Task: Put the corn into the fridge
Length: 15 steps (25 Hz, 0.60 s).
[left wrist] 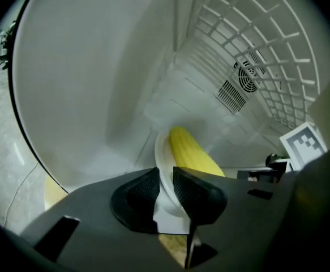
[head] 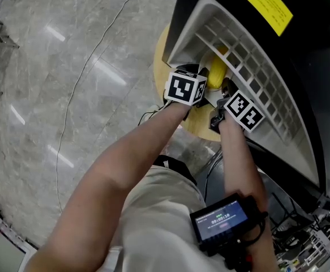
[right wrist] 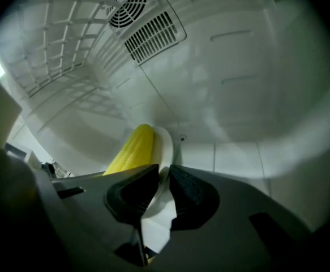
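Item: one yellow cob of corn [head: 215,72], lying lengthwise on a small white shallow plate [left wrist: 162,152], carried between two hand-held grippers. Location: at the mouth of a black-cased compact fridge with a white moulded interior [left wrist: 97,67], the far end of the cob already within the cavity, above its floor; whether the plate touches that floor cannot be told. Left gripper [left wrist: 166,177]: black ribbed jaws partly closed, both pads pressed on the near left rim of the plate, with the cob just beside the inner pad. Right gripper [right wrist: 163,177]: black ribbed jaws likewise narrowed and clamped on the opposite rim, the cob [right wrist: 132,149] lying to the left of the plate edge [right wrist: 167,140] in the right gripper view. The head view shows both marker cubes close together, either side of the cob. Fridge fittings: a white wire rack [right wrist: 57,38] along one side; a round fan grille [right wrist: 128,7] and a slotted louvre vent [right wrist: 156,35] on the rear wall; a yellow printed label [head: 264,1] on the outer casing. Support: a round pale wooden table [head: 165,55] beneath the fridge. Surroundings: grey marble-pattern floor [head: 51,95] with a thin cable [head: 80,78] trailing across it. Also noted: a small black screen unit [head: 221,220] strapped to the right forearm.
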Each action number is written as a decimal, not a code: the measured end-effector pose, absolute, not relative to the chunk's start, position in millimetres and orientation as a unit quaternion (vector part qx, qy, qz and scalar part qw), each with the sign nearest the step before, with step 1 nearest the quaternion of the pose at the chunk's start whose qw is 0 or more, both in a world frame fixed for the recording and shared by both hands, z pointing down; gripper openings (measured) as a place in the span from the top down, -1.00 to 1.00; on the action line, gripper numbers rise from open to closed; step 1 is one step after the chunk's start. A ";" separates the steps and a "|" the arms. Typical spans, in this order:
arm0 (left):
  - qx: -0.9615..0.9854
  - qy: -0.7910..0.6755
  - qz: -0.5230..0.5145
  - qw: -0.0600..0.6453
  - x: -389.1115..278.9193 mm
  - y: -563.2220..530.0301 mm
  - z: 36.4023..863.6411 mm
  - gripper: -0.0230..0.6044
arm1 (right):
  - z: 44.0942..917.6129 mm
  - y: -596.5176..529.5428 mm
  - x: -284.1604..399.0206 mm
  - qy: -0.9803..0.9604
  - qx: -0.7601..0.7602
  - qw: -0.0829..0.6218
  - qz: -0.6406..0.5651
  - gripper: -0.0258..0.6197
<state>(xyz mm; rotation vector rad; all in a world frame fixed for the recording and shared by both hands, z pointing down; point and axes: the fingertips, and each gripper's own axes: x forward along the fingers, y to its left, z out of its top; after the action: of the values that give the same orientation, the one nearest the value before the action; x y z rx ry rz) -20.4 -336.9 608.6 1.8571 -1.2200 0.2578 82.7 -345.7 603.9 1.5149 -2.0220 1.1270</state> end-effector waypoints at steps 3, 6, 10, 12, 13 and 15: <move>0.748 -0.490 0.109 0.433 -18.2 -341.3 608.9 0.71 | 604.1 -350.1 84.5 -0.717 0.541 0.195 0.394 0.77; 0.752 -0.487 0.118 0.429 -14.1 -342.7 609.4 0.70 | 603.7 -350.7 88.0 -0.717 0.543 0.211 0.383 0.77; 0.759 -0.488 0.133 0.411 -14.6 -348.2 610.8 0.70 | 605.4 -351.2 87.1 -0.719 0.544 0.223 0.371 0.77; 0.761 -0.487 0.139 0.405 -12.7 -348.0 611.0 0.70 | 605.2 -349.0 88.1 -0.718 0.545 0.225 0.369 0.77; 0.762 -0.486 0.144 0.403 -11.0 -346.6 611.9 0.70 | 605.5 -346.7 89.4 -0.717 0.546 0.225 0.371 0.77; 0.762 -0.490 0.152 0.396 -14.3 -351.8 611.0 0.70 | 604.8 -351.2 86.1 -0.720 0.542 0.218 0.373 0.77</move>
<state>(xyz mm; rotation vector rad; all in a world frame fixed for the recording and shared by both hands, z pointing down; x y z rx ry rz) -14.3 -351.8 611.0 1.9307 -1.2417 0.3848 86.1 -351.2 604.8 1.5017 -1.9947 1.0336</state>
